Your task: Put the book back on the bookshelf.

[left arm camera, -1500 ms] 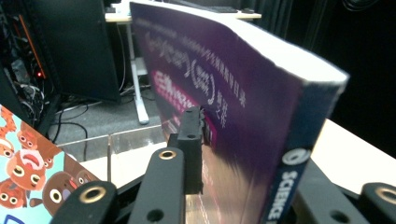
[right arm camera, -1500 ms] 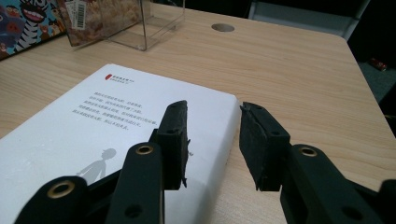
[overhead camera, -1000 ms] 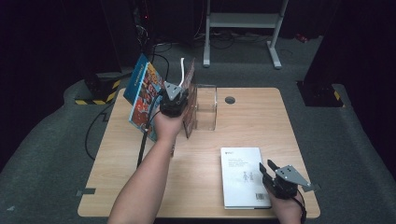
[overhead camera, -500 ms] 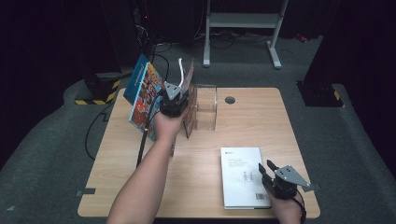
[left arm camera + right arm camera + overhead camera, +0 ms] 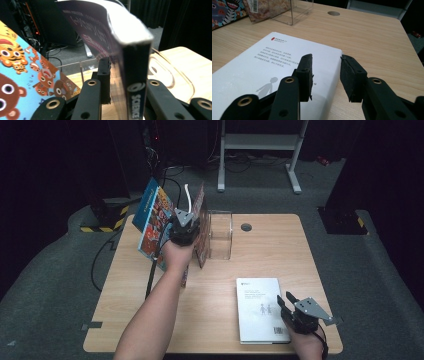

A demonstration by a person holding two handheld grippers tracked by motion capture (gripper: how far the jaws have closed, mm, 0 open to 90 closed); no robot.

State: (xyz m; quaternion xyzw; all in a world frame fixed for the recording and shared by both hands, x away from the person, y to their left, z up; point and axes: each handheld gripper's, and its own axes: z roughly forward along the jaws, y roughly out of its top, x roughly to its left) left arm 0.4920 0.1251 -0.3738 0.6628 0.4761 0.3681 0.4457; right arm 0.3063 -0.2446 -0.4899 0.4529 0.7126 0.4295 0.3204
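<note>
The left gripper (image 5: 186, 222) is seen at the far left of the counter (image 5: 280, 250), closed on a dark-spined book (image 5: 135, 75) that stands upright. In the left gripper view the spine sits between the two black jaws, the right jaw hard against it; whether the left pad touches the cover cannot be told, as a narrow gap appears beside it. The same book (image 5: 200, 227) is seen in the high view just left of a clear acrylic holder (image 5: 221, 235), its lower edge at the holder's near left corner; whether it touches the holder cannot be told. A colourful picture book (image 5: 152, 222) with cartoon animals leans tilted to the left of the gripper, near the counter's left edge, and appears again in the left gripper view (image 5: 22, 82).

The right gripper (image 5: 295, 310) is held at the near right of the counter with its jaws apart and nothing between them. In the right gripper view (image 5: 325, 77) the jaws stand over the right edge of a white book (image 5: 262, 65) lying flat on the counter; contact with it cannot be confirmed. The white book (image 5: 260, 307) lies well apart from the holder. A round grommet hole (image 5: 246, 226) is noted in the counter to the right of the holder.
</note>
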